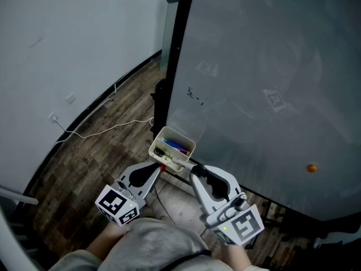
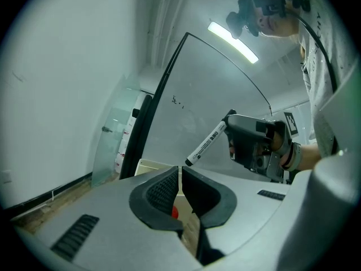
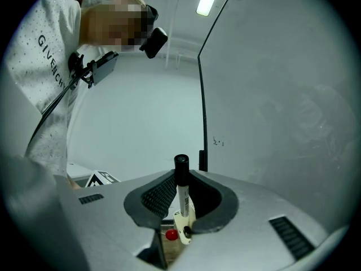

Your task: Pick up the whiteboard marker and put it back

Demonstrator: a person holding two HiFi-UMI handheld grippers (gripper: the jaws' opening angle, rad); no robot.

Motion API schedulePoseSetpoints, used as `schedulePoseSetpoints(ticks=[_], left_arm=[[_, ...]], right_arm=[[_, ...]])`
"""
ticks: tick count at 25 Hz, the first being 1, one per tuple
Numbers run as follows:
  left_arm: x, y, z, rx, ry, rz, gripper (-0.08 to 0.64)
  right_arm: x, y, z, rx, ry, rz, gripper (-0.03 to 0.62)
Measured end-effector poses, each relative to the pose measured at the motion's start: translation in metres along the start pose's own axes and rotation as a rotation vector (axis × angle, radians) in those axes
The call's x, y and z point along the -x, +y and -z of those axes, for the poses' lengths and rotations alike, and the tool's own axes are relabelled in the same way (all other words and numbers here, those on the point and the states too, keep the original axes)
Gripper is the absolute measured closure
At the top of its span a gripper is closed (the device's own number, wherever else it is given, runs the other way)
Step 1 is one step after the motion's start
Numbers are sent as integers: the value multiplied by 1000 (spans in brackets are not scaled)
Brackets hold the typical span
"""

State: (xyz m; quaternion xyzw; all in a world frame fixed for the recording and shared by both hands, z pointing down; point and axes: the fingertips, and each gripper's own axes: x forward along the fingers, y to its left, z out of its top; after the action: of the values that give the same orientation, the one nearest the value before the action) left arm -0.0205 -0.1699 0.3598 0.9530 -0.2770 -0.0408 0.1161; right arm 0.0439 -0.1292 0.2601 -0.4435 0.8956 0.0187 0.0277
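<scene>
**Whiteboard marker in your right tongs, just beside the holder box at frame centre**

The whiteboard (image 1: 271,83) fills the right of the frame, and the white holder box (image 1: 155,144) with other markers in it sits at its lower left edge. Your left tongs (image 1: 160,166) are nearly together with nothing between them. Your right tongs (image 1: 193,168) are clamped on the whiteboard marker (image 3: 181,193), gripping the white barrel with the black end sticking out. It looks light, stiff and slick, so grip mid-barrel rather than the cap.
</scene>
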Motion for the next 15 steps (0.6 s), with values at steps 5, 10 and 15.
schedulePoseSetpoints(ticks=[5,10,15], left_arm=[[0,-3,1,-19,17,22,543],[1,-5,-2,-8,4,39,517],[1,-5,-7,-17,8,45,457]], right_arm=[[-2,0,3,-11,5,-5,517],[-2,0,-3,-9,-6,-11,517],[-4,0,-9,-4,-14,-16,517]])
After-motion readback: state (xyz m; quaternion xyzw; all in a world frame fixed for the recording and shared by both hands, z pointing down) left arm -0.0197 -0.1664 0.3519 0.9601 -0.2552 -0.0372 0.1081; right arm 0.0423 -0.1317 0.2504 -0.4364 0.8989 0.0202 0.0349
